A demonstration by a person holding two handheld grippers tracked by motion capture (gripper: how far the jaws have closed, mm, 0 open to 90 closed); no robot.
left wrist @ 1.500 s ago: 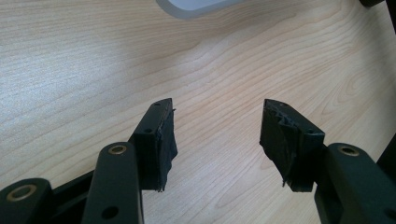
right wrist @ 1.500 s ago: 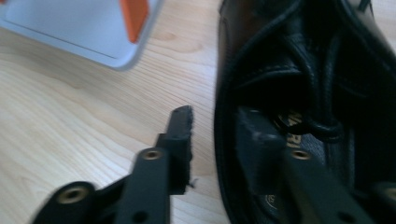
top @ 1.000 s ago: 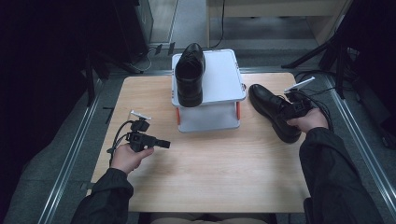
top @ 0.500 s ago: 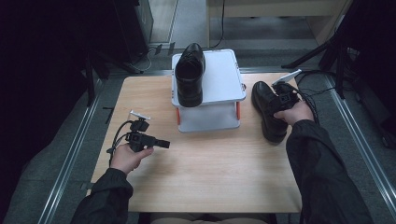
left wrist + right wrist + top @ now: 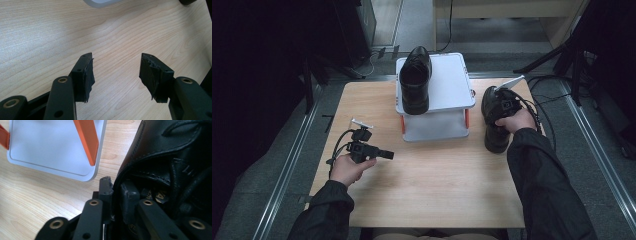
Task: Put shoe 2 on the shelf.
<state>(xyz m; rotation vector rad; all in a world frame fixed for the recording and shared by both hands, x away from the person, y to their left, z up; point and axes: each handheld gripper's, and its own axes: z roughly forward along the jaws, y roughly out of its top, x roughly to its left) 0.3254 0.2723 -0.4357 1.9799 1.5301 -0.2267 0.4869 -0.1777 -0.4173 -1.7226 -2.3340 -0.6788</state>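
One black leather shoe [image 5: 415, 80] stands on top of a white two-level stand [image 5: 447, 85] at the table's far middle. A second black shoe [image 5: 496, 137] rests on the table just right of the stand. My right gripper [image 5: 503, 105] is at its opening. In the right gripper view, the right gripper [image 5: 116, 187] straddles the shoe's [image 5: 170, 157] side wall, one jaw outside and one inside. The jaws have just been opening and look slack on the leather. My left gripper [image 5: 387, 155] hovers over bare wood at the left, and its jaws [image 5: 116, 70] stand wide apart with nothing between them.
The stand [image 5: 50, 147] has orange legs [image 5: 87, 140] and a lower shelf close to the right gripper. Cables trail off the table's right side [image 5: 542, 100]. The wooden table [image 5: 437, 185] has bare room in front of the stand.
My right hand has carried the second shoe leftward, from a slanted spot at the right edge to a straighter spot close beside the stand. The left hand has stayed put.
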